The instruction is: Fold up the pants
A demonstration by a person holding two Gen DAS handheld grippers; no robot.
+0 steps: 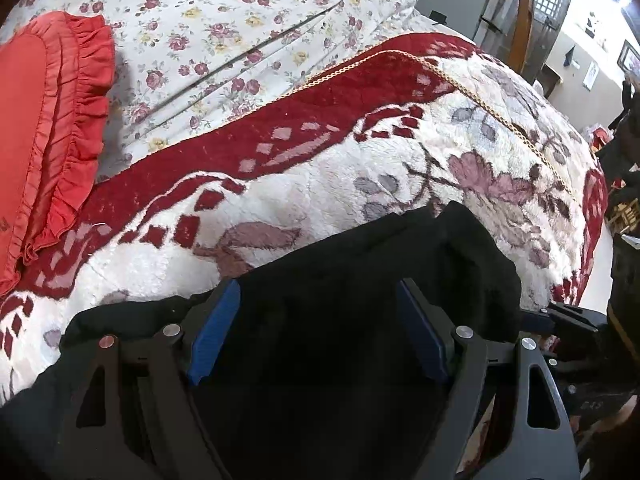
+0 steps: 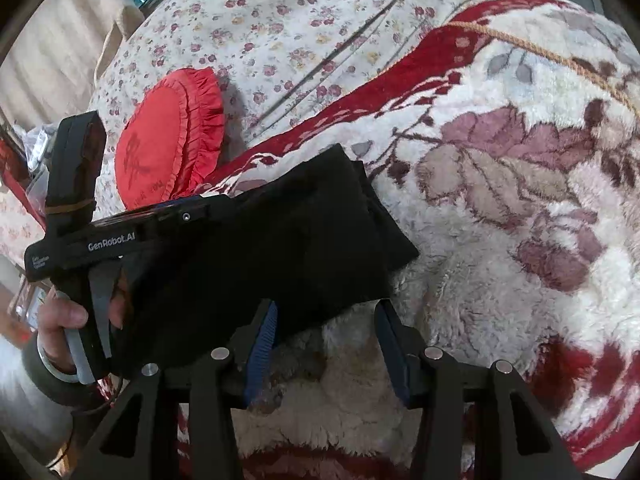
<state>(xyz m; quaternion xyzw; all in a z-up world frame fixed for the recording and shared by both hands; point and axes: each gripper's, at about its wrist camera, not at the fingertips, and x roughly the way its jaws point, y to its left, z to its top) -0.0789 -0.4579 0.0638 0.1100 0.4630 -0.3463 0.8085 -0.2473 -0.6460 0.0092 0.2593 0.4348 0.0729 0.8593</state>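
Folded black pants (image 1: pixel 360 280) (image 2: pixel 280 236) lie as a thick bundle on a red-and-white fleece blanket (image 1: pixel 360 184). My left gripper (image 1: pixel 320 320) is over the bundle, its blue pads wide apart. Black fabric fills the gap and spreads past both pads, so it is open. In the right wrist view a hand (image 2: pixel 60 316) holds its black housing (image 2: pixel 120 240) across the pants' left part. My right gripper (image 2: pixel 326 320) is open at the pants' near edge. Its left pad touches or nearly touches the fabric, and fleece shows between the pads. Its fingers (image 1: pixel 572 322) show at the bundle's right end.
A red ruffled cushion (image 1: pixel 48 128) (image 2: pixel 168 152) lies left of the pants on a floral sheet (image 1: pixel 224 32). A gold cord (image 1: pixel 500 120) crosses the blanket. The bed drops off at the right, where dark furniture (image 1: pixel 624 184) stands. Boxes and clutter (image 2: pixel 24 184) sit beyond the bed's left side.
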